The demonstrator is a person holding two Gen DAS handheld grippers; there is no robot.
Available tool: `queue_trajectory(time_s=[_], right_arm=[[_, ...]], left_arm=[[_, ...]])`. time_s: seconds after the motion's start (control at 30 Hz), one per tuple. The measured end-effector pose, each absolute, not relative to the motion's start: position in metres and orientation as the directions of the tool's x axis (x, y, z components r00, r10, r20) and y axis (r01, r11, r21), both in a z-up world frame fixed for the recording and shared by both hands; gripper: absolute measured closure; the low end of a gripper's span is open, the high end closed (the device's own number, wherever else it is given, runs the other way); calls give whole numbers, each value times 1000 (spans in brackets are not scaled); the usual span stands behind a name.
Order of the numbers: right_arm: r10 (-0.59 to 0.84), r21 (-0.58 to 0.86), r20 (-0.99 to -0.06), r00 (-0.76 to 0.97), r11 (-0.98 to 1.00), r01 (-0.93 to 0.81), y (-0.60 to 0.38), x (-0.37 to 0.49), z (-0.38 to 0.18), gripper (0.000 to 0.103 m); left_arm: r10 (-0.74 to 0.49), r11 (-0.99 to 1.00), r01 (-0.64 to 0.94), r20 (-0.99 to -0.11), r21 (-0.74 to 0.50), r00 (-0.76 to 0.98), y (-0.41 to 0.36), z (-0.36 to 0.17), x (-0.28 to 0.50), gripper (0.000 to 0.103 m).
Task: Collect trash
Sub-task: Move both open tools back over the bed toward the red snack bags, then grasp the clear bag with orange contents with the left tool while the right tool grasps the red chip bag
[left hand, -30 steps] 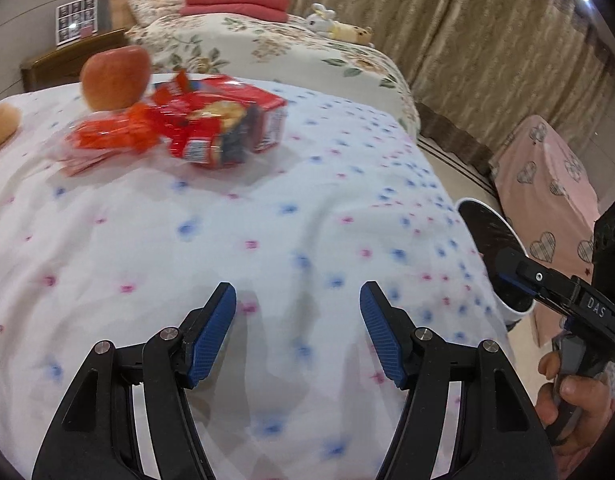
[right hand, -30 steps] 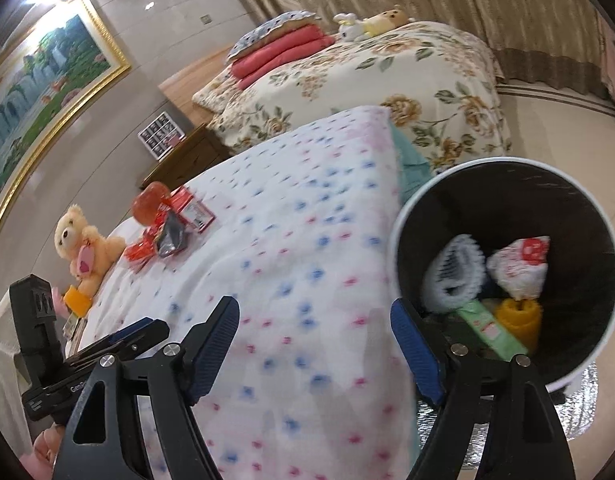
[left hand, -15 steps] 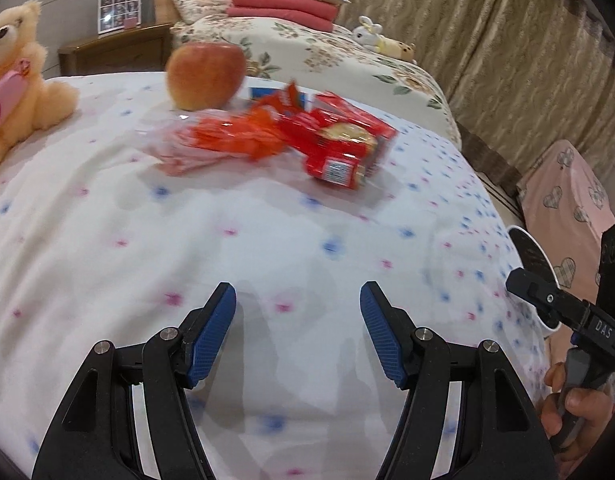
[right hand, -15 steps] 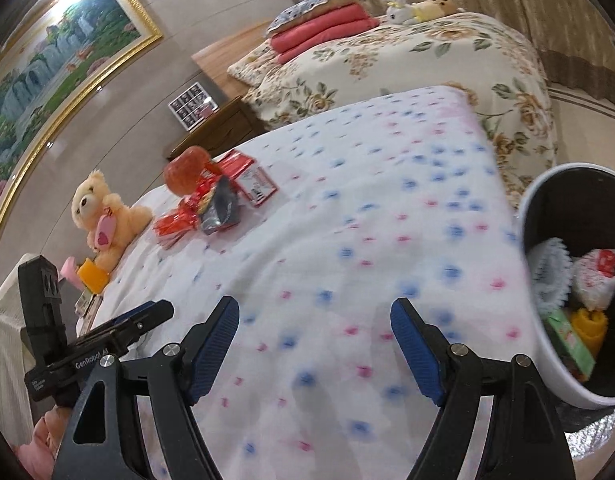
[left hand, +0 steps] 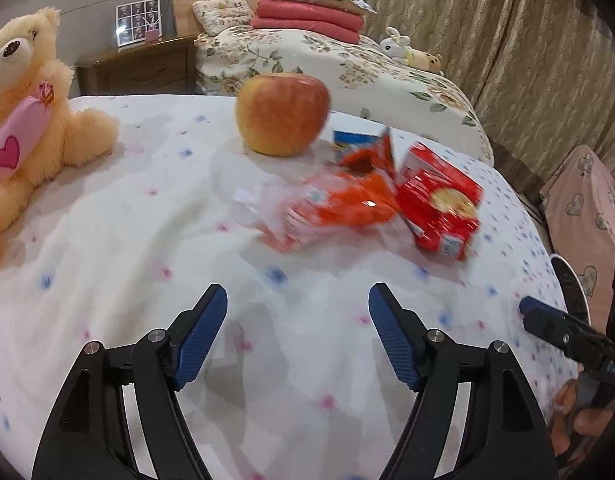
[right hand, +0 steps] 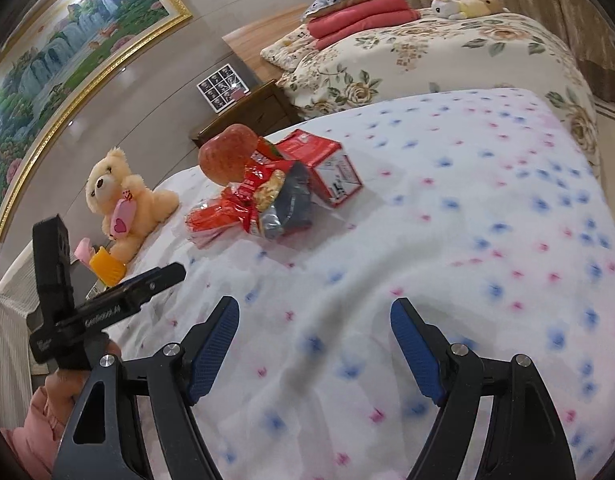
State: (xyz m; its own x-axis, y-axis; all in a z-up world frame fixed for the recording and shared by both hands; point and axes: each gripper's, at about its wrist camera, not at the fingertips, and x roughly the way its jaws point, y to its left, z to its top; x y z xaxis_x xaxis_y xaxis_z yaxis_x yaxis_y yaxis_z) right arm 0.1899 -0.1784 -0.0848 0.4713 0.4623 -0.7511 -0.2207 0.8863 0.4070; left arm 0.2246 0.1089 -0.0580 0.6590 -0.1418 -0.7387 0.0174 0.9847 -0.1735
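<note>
left gripper [left hand: 297, 326] hanging spread, empty | right gripper [right hand: 313, 340] likewise gaping | wrapper pile [left hand: 371, 200] lying just beside apple [left hand: 282, 114], ahead-right of left gripper, nearer it | long axis running crosswise

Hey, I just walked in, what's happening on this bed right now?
A person holds a two-finger gripper in each hand over the white bed cover with pink and blue dots. The left gripper and the right gripper are both open and empty. Ahead of them lies a pile of snack rubbish: crumpled orange-red plastic wrappers and a red cardboard snack box, beside a red-yellow apple. A cream teddy bear sits to the left. Nothing is gripped yet.
</note>
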Motion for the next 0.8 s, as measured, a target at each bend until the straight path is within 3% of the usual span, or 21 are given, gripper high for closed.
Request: queue_trajectory(time_s=[0.5,0.53,0.57,0.6,0.63,0.67,0.8], right_arm=[[484,425,-750,451,875,-233,-152,220,-93,23],[485,425,-750,451,874,-233,-151,221,-93,23],[486,427,-749,449,874,-234,-150,222,-94,23],[487,427,-749,449,873,-234,-149,224,-94,23],[489,430,-749,448,872,-233,-148,224,-95,23],[490,432,-748,448,871,-233,-148,225,-95,23],[497,435,-746,443,868,-241,-141,229,-96,23]], left_arm=[[-197,979,174,-732,-108,652,117,-59,280,22],[-217,974,190,-731,-121,647,117,-60,282,26],[-238,969,205,-727,-136,644,117,-60,282,42],[-263,962,226,-728,-151,633,116,-62,283,49],[-272,959,238,-731,-153,626,114,-63,283,63],[-278,956,250,-737,-152,616,112,-64,283,83],[-289,950,276,-731,-142,618,107,-62,274,83]])
